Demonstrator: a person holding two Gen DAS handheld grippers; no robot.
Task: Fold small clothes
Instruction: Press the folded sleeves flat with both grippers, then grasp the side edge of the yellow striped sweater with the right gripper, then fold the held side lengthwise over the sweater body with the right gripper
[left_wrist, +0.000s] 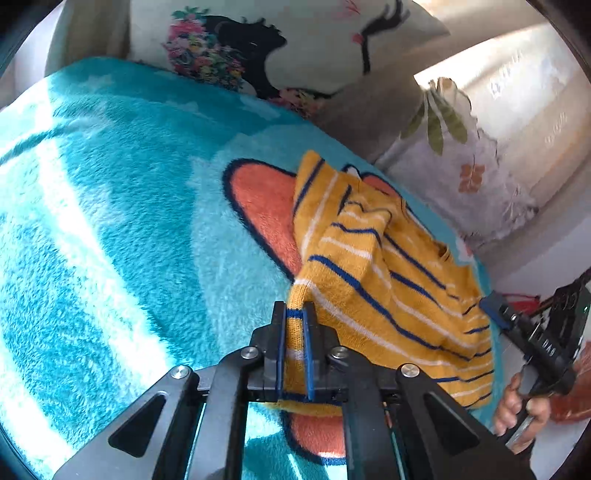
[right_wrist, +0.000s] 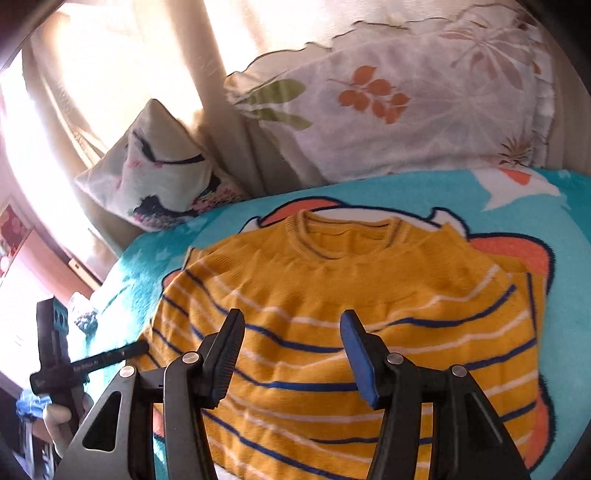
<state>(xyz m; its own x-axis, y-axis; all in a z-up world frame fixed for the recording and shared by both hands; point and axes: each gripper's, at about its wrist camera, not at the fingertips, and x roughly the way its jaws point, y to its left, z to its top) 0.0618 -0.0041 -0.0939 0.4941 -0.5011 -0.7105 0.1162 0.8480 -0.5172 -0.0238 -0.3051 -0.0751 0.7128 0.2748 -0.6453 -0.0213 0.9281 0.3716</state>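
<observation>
A small yellow sweater (right_wrist: 332, 295) with blue and white stripes lies on a turquoise fleece blanket (right_wrist: 517, 206), its neckline towards the pillows. In the left wrist view my left gripper (left_wrist: 294, 314) is shut on the sweater's sleeve cuff (left_wrist: 294, 332), and the sleeve is drawn across the body of the sweater (left_wrist: 388, 266). My right gripper (right_wrist: 291, 325) is open and empty, hovering over the lower middle of the sweater. The left gripper also shows in the right wrist view (right_wrist: 142, 346), at the sweater's left edge. The right gripper also shows in the left wrist view (left_wrist: 489, 304), at the sweater's far side.
The blanket (left_wrist: 110, 221) has an orange cartoon print (left_wrist: 262, 199). A white pillow with a lash and flower print (right_wrist: 162, 177) and a floral pillow (right_wrist: 406, 99) lie at the bed's head. Beige curtains (right_wrist: 110, 74) hang behind in bright sunlight.
</observation>
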